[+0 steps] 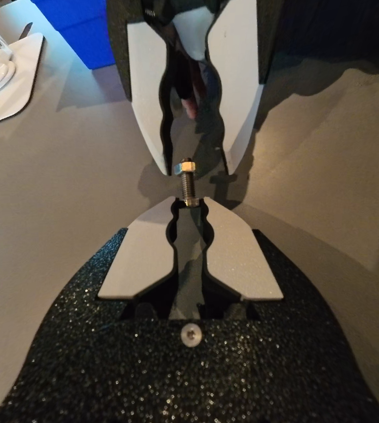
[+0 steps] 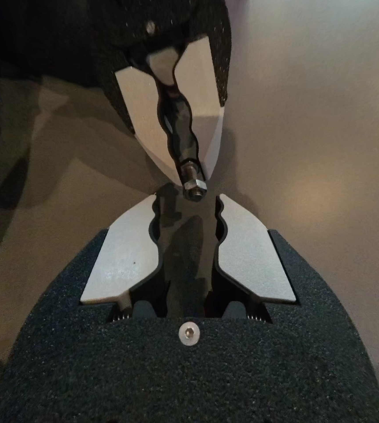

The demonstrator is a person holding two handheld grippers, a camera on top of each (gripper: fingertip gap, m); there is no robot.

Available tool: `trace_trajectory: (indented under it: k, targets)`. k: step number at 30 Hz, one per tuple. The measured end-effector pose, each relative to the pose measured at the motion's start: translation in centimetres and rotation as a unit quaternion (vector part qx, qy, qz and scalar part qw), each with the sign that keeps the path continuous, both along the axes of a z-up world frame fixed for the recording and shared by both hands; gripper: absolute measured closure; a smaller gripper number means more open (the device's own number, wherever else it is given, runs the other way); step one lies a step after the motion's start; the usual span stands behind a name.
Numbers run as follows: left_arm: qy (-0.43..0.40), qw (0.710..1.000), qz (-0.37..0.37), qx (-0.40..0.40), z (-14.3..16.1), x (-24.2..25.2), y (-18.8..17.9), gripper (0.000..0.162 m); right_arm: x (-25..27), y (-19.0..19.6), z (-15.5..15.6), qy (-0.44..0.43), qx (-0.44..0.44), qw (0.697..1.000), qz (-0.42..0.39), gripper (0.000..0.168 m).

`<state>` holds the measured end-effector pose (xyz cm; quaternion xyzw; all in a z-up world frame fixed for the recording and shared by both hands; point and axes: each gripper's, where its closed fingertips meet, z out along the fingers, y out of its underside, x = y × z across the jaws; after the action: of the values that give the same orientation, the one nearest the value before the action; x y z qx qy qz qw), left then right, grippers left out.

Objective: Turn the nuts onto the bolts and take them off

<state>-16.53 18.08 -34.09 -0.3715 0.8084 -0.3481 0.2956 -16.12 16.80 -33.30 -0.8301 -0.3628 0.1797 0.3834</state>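
Observation:
My left gripper is shut on the head of a steel bolt and holds it above the grey table. The bolt's threaded shaft points away from it. A hex nut sits on the thread near the bolt's far end. My right gripper faces the left one. It is open, with its fingertips on either side of the nut, and the nut is close to one fingertip. In the right wrist view, the right gripper stands open just short of the nut, which is on the bolt held by the left gripper.
A blue box stands at the back left of the grey table. A white flat stand base lies at the far left. A dark sleeve shows behind the right gripper. Less than 4 cm separates the two grippers' tips.

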Motion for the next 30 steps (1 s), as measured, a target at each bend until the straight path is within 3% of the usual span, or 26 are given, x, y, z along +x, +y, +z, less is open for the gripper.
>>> trace_trajectory:
  k: [13, 17, 24, 30]
  targets:
    - [0.004, 1.0, -0.003, 0.003, -0.1, 0.0, -0.1, 0.145, -1.9, -0.4, 0.8, 0.012, 0.043, 0.998, 0.053, 0.109]
    - [0.004, 1.0, -0.002, 0.005, -0.2, 0.0, 0.0, 0.145, -3.2, -1.7, 1.6, 0.046, 0.037, 0.993, 0.1, 0.114]
    - [0.003, 1.0, -0.002, 0.002, -0.1, 0.0, 0.0, 0.145, -0.7, 0.2, 1.2, 0.012, 0.06, 0.998, 0.026, 0.109]
    - [0.002, 1.0, -0.002, 0.0, 0.0, 0.0, 0.0, 0.145, -0.7, -0.3, -0.9, -0.014, 0.008, 0.999, 0.032, 0.109]
